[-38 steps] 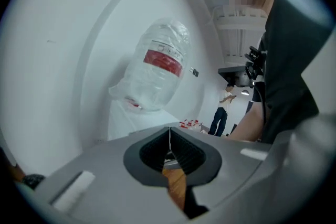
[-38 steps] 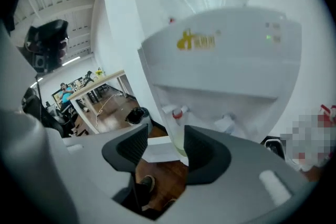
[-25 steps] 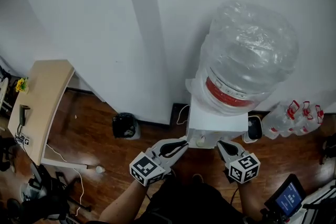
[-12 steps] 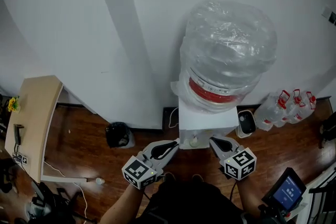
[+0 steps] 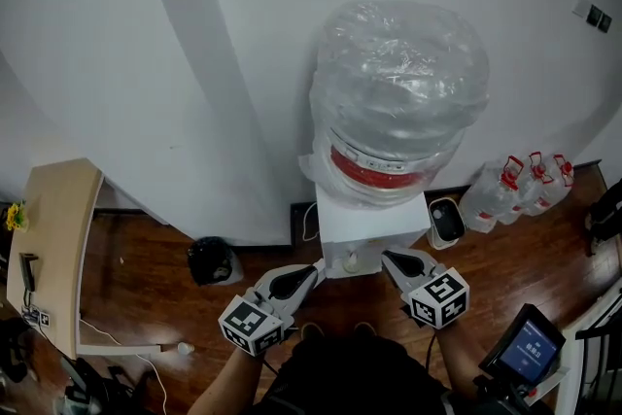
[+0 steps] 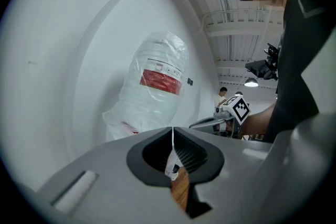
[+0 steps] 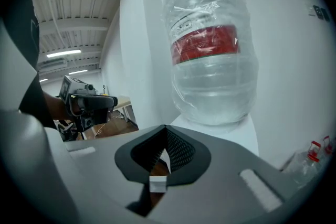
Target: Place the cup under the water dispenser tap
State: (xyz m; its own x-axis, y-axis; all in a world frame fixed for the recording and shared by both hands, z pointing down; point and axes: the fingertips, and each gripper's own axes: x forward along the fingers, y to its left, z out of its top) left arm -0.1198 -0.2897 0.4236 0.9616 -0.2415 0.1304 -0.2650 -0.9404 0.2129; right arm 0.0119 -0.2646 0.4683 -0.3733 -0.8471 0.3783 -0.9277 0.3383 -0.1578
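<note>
The white water dispenser (image 5: 374, 226) stands against the wall with a big clear bottle (image 5: 398, 97) on top, wrapped in plastic and banded in red. A small tap knob (image 5: 351, 261) shows on its front edge. My left gripper (image 5: 317, 267) is just left of that front, shut and holding nothing. My right gripper (image 5: 387, 257) is just right of it, also shut with nothing in it. In the left gripper view the jaws (image 6: 172, 129) meet in a thin line and point at the bottle (image 6: 157, 81). In the right gripper view the jaws (image 7: 165, 127) meet below the bottle (image 7: 210, 55). No cup shows in any view.
A black bin (image 5: 209, 259) sits on the wood floor left of the dispenser. A light wooden table (image 5: 49, 248) is at far left. Several spare water bottles (image 5: 515, 185) and a small white device (image 5: 446, 220) lie to the right. A tablet screen (image 5: 525, 352) is at lower right.
The head view has swung, so the dispenser and bottle now sit further left and higher in the picture. Both grippers stay shut just in front of the dispenser.
</note>
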